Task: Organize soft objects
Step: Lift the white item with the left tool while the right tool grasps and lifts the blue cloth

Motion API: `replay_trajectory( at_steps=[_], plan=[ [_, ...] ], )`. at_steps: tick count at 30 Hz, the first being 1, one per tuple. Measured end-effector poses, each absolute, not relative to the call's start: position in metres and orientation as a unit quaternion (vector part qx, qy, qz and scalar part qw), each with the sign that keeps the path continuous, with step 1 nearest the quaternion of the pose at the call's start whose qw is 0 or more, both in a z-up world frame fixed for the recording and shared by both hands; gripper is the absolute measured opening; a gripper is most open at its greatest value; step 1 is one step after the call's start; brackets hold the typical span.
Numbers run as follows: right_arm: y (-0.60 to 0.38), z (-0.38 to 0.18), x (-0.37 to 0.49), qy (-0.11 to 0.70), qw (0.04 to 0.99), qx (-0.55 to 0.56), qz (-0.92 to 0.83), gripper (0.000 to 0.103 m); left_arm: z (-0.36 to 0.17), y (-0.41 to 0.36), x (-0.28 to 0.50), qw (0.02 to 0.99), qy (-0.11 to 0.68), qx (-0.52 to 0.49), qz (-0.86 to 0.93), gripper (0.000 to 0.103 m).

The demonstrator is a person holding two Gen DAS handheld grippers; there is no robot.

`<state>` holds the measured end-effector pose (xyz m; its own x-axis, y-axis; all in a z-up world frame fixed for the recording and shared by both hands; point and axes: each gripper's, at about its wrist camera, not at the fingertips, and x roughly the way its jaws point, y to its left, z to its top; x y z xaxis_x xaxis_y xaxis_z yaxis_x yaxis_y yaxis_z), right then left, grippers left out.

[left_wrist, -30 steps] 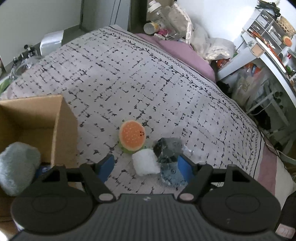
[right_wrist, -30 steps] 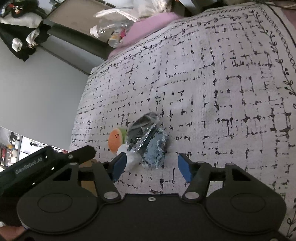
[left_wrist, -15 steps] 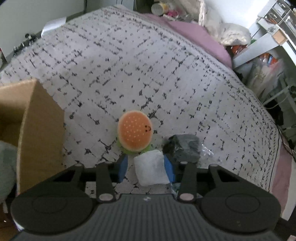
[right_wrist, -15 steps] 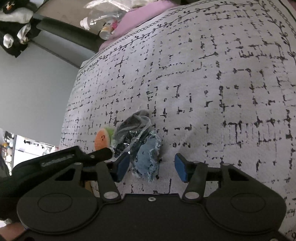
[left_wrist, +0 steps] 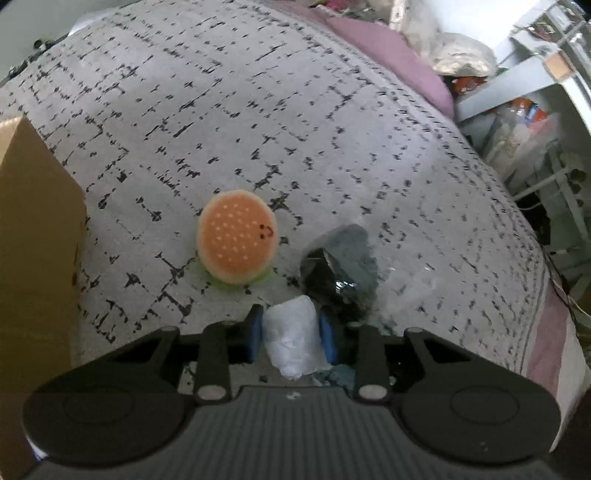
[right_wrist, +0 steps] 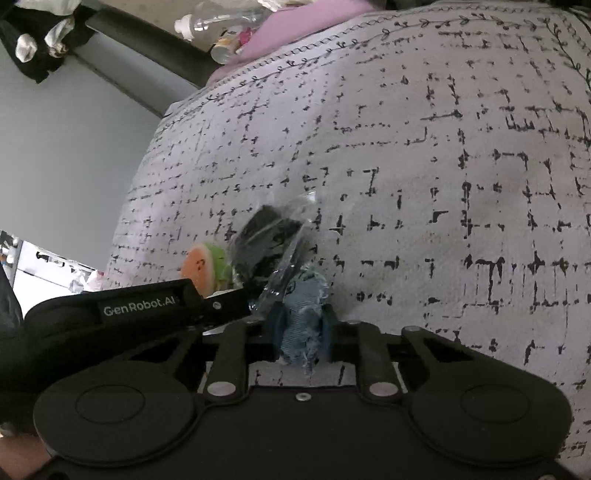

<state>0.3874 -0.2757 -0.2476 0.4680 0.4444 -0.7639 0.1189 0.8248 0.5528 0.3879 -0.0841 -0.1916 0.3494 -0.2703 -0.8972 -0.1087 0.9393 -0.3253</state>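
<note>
White, crinkled soft bundle (left_wrist: 293,338) pinched between the blue pads of the left gripper (left_wrist: 292,334), low over the patterned bedspread (left_wrist: 258,122). Both pads press against the bundle's sides, which bulge out above and below the grip.

Frayed blue denim-like cloth (right_wrist: 303,325) clamped between the blue pads of the right gripper (right_wrist: 301,330); loose threads hang from its lower edge. The cloth's upper end reaches a clear plastic bag holding a dark folded item (right_wrist: 267,249), which lies on the bedspread just ahead of both grippers. In the left wrist view the same bag (left_wrist: 341,269) sits directly right of the white bundle, touching or nearly touching it.

Round plush burger (left_wrist: 236,242), orange bun with pale dots and a small stitched face, green fringe beneath, resting on the bedspread just left of the bag and apart from the white bundle. From the right wrist view it (right_wrist: 203,267) appears edge-on, partly behind the body of the left gripper (right_wrist: 147,306).

Cardboard box (left_wrist: 35,236) standing at the left edge, its brown wall near the burger. Pink sheet (left_wrist: 388,48) at the far bed edge; bottles (right_wrist: 218,26) and cluttered shelving (left_wrist: 528,114) beyond.
</note>
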Motion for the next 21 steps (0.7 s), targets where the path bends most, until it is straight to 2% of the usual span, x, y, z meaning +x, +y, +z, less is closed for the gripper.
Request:
replay_trajectory(
  at_steps=[21],
  plan=[
    [-0.288, -0.191, 0.336, 0.430, 0.852, 0.277, 0.109, 0.015, -0.104, -0.072, 0.337, 0.853, 0.499, -0.141, -0.053, 0.031]
  ],
)
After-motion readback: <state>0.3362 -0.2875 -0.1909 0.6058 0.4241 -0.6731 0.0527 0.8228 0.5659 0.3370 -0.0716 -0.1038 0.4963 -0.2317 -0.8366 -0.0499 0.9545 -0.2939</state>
